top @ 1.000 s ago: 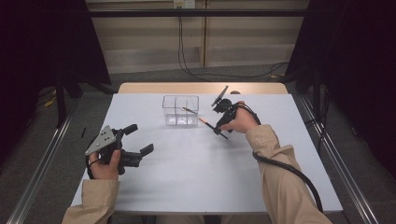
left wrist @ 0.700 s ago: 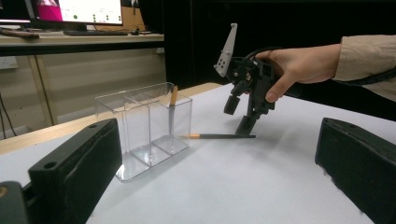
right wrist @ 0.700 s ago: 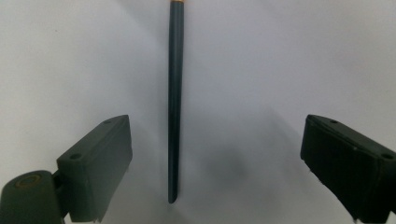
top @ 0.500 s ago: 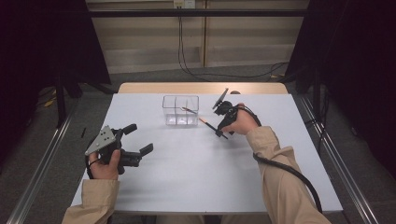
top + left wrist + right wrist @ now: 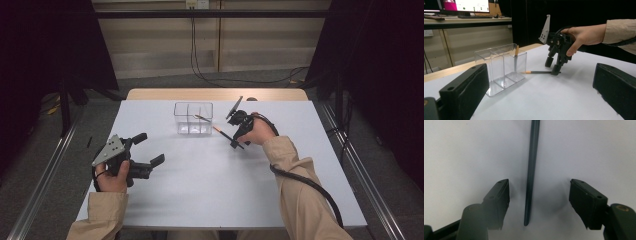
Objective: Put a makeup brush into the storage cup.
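No words or labels can be read on anything here.

The pencil [image 5: 531,170] is long, thin and dark, with an orange end [image 5: 528,72]. It lies flat on the white table [image 5: 210,190], just to the right of the clear box [image 5: 193,118]. Its orange end points at the box but does not touch it.

The right gripper [image 5: 236,138] points down over the dark end of the pencil. Its jaws have just been closing. The pencil lies between them, a bit nearer one jaw, and there is white table on both sides of it, so they are not pinching it yet.

The clear box has two parts, and another pencil [image 5: 516,53] stands in one, leaning on the wall.

The left gripper [image 5: 145,153] sits near the left edge of the table, well apart from the box. Its jaws are spread wide, with nothing between them.

The table has lots of bare room at the front and in the middle.
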Available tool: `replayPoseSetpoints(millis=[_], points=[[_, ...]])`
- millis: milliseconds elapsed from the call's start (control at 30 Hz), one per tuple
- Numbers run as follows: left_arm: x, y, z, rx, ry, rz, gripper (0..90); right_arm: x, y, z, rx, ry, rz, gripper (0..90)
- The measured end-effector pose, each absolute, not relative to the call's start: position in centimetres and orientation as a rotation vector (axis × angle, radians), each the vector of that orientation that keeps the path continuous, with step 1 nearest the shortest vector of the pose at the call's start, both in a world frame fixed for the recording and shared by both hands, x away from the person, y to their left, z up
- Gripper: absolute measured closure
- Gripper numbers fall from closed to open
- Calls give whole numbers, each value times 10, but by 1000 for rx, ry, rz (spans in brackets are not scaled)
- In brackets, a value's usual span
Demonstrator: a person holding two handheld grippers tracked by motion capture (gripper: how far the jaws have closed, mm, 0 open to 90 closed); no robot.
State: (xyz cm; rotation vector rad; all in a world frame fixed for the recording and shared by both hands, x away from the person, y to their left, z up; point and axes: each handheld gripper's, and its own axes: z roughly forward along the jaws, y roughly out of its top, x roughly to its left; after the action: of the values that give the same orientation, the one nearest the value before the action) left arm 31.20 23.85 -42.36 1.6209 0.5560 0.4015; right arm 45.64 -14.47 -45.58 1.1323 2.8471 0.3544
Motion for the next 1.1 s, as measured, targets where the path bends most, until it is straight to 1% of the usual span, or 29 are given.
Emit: replayPoseSetpoints(millis=[267,367,467,567,633,800,867,900,1100], points=[[312,238,-425,1625,556,401,5,457,-141,-457,1125,2843,364,400],[312,238,-425,1625,560,403,5,457,-141,-456,1116,2843,363,438],[312,238,-424,1628,556,407,5,457,-141,-454,1109,2854,358,548],[312,237,-425,1631,555,402,5,456,-139,-454,1082,2861,348,599],[312,236,-425,1637,556,402,5,456,-138,-453,1072,2872,339,687],[312,235,-425,1641,550,406,5,455,-135,-453,1075,2881,324,748],[312,235,-424,1645,551,410,5,455,-135,-453,1088,2884,307,815],[312,235,-425,1644,550,407,5,455,-134,-452,1106,2882,300,831],[312,237,-425,1643,555,410,5,457,-134,-452,1178,2870,281,849]])
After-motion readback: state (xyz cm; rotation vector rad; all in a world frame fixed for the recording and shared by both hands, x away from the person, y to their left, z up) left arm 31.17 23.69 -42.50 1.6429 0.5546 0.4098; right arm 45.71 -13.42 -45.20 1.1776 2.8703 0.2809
